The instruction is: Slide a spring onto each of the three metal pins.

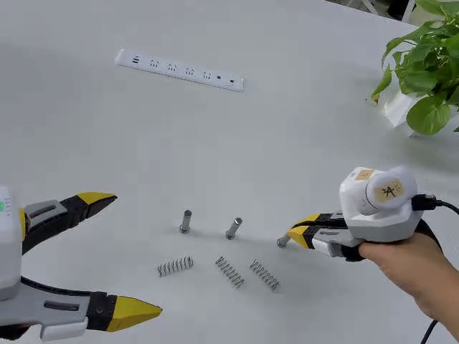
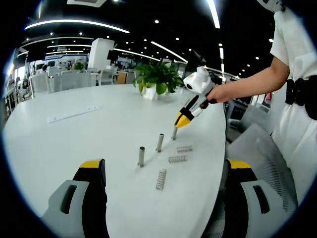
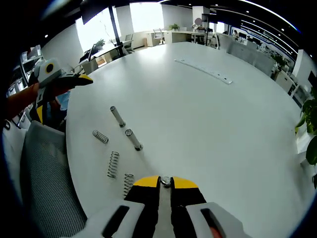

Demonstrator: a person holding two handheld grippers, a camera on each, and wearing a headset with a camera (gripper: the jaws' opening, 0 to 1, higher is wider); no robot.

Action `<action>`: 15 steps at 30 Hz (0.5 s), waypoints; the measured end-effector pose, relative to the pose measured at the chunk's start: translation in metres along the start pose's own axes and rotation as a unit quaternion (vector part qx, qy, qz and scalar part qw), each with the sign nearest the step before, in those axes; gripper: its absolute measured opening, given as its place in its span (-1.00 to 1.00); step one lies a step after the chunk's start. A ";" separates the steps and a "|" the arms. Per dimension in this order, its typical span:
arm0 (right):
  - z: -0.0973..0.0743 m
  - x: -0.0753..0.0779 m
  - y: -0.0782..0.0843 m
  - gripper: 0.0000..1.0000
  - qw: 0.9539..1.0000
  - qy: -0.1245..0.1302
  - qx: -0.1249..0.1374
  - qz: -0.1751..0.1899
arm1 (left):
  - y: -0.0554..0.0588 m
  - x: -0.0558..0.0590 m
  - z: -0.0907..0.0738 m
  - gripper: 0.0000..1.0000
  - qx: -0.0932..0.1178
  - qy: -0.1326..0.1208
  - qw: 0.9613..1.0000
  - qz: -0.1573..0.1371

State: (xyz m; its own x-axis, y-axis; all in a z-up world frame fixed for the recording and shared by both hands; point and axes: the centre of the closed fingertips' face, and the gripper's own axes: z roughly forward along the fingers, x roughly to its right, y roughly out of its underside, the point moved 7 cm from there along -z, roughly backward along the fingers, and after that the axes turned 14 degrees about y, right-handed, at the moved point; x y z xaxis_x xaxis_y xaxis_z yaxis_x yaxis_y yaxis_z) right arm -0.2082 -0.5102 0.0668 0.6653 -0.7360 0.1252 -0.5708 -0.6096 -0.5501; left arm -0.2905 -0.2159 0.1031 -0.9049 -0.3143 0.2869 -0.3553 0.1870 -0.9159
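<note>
Right now the right hand-held gripper (image 1: 292, 236) sits at the right of the head view, held in a person's hand (image 1: 409, 269). Its jaws are drawn together on the top of the rightmost pin (image 1: 284, 242), which stands on the white bench (image 1: 287, 143). The right gripper view shows the same pin's head pinched between the yellow tips at bottom centre. To the left of that pin in the head view, the middle pin (image 1: 234, 228) and the left pin (image 1: 186, 221) stand free in a loose row. Just below the row, three springs lie flat on the bench, apart from the pins: the left spring (image 1: 175, 266), the middle spring (image 1: 229, 271) and the right spring (image 1: 264, 274). The left hand-held gripper (image 1: 122, 253) fills the lower left corner, jaws spread wide with nothing between them, well apart from the pins. A power strip (image 1: 179, 69) lies near the top, and a potted plant (image 1: 427, 64) stands at the upper right.
</note>
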 end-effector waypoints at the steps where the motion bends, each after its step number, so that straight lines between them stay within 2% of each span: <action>1: 0.000 0.000 0.000 -0.91 1.000 0.000 0.001 0.000 | 0.000 0.000 0.000 0.98 -0.001 0.000 1.000 0.000; 15: 0.003 -0.002 -0.006 -0.91 1.000 0.000 0.012 -0.001 | -0.001 -0.001 0.001 0.98 0.000 -0.001 1.000 -0.001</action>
State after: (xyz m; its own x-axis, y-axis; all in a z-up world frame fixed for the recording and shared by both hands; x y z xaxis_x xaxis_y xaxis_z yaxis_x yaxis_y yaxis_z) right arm -0.2046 -0.5039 0.0671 0.6668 -0.7344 0.1266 -0.5574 -0.6042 -0.5694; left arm -0.2890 -0.2161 0.1032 -0.9043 -0.3155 0.2877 -0.3564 0.1869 -0.9154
